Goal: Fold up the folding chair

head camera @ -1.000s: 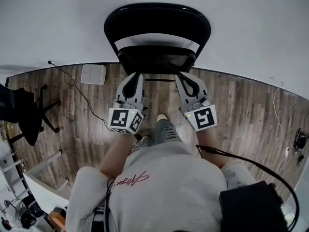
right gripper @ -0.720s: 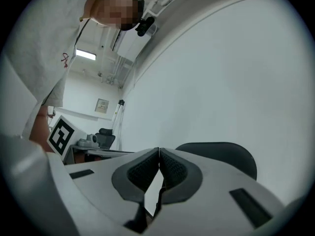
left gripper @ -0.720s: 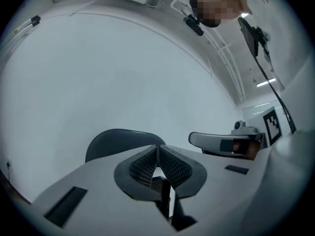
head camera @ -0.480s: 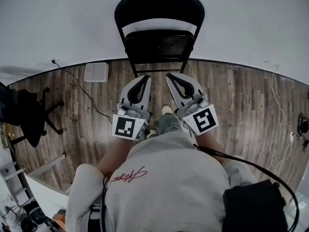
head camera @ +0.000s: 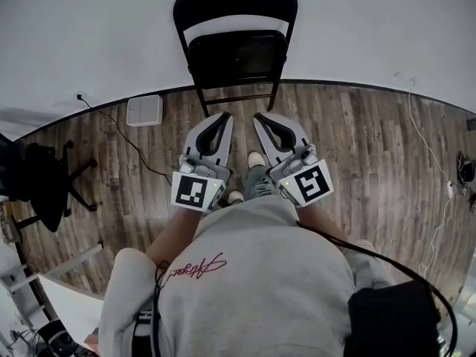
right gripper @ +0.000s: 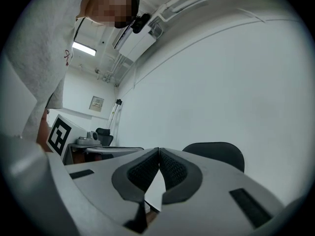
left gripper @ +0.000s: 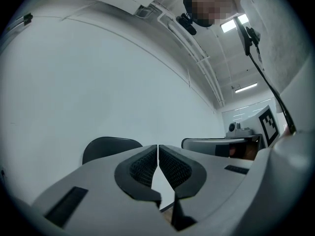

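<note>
Head view: the chair (head camera: pixel 235 43) stands on its legs on the wood floor (head camera: pixel 357 147), close against the white wall (head camera: pixel 387 28), straight ahead of the person. Its black backrest curves over the dark seat, and a crossbar joins the front legs. Neither gripper touches it; both are apart from it, on the near side.

The left gripper (head camera: pixel 223 117) has its jaws pressed together with nothing between them. In the left gripper view the ribbed pads meet along a thin line, and only the wall and the top of the backrest (left gripper: pixel 110 145) show beyond them. The right gripper (head camera: pixel 260 117) is clenched the same way and also empty. In the right gripper view its pads touch at the tip, with the backrest rising behind the right-hand jaw.

Both grippers are held out side by side in front of the person's chest, pointing about level at the chair, tips leaning slightly toward each other. The marker cubes face up toward the camera. The forearms reach out from a grey sweatshirt (head camera: pixel 253 274), and shoes (head camera: pixel 255 159) show between the grippers.

Farther out, a white box (head camera: pixel 143 111) with a cable lies on the floor at left, and an office chair (head camera: pixel 41 181) stands at the left edge.
</note>
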The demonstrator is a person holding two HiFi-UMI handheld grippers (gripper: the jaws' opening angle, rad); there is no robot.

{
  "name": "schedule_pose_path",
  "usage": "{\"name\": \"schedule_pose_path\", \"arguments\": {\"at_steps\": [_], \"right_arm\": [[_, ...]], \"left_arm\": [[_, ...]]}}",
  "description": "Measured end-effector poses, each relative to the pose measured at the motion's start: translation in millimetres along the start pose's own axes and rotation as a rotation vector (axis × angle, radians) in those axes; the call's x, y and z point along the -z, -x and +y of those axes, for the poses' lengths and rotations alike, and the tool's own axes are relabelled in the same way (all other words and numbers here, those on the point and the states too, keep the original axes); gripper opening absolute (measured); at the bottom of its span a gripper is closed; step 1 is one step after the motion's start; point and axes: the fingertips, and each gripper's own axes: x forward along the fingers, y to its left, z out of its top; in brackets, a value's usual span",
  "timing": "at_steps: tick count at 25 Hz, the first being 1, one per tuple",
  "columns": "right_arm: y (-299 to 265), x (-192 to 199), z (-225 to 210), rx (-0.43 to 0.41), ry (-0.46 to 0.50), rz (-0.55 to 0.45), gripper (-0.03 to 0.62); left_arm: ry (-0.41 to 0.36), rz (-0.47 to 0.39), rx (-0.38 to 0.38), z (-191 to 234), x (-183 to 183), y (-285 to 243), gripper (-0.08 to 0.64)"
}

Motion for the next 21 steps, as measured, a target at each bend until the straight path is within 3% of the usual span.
{"name": "schedule_pose_path", "arguments": {"at_steps": [5,21], "right_arm": [[22.4,7.7,4.6,0.034,-0.051,0.006,0.018],[51.0,-5.3,10.8,0.031,0.009,0.001,0.018]], "left_arm": [[0.014,0.012,0.006,-11.5,4.3,12.2,0.025],[0.037,0.000,0.011,-31.7,-2.1,18.3,0.025]]}}
